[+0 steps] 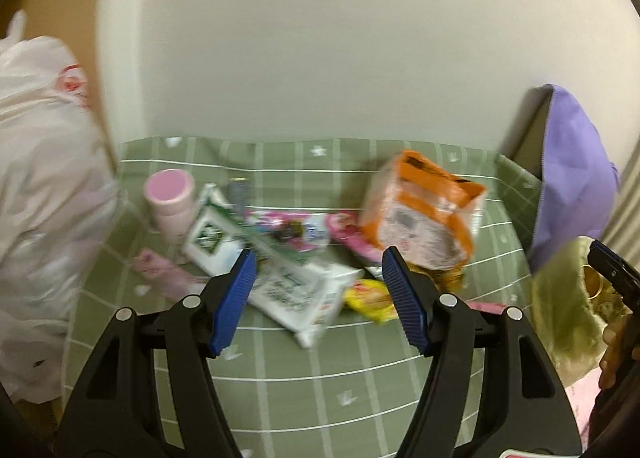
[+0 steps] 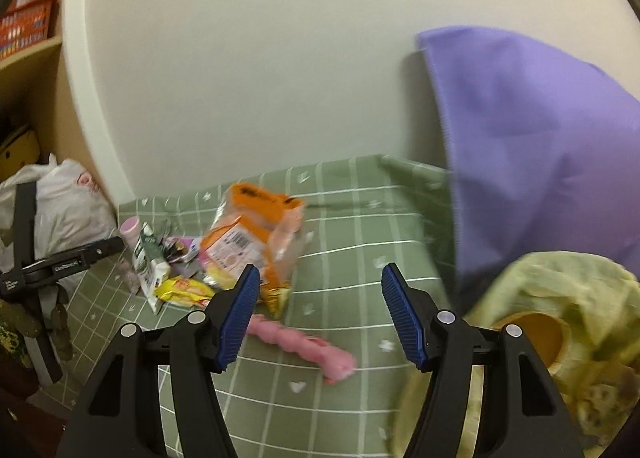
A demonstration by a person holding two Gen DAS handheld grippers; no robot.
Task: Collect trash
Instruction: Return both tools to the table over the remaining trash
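Green checked cloth [image 1: 280, 378], wrapper pile [image 1: 304, 258] just beyond spread, empty left gripper [image 1: 316, 290], right gripper [image 2: 316, 298] likewise spread

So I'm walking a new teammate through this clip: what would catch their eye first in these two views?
Probably the orange-and-clear snack bag, standing tallest in the heap of wrappers on the green checked tablecloth near the wall. Next, the purple cloth draped at the right edge, above a pale green bag. Both the left gripper and right gripper hang open and empty above the table.
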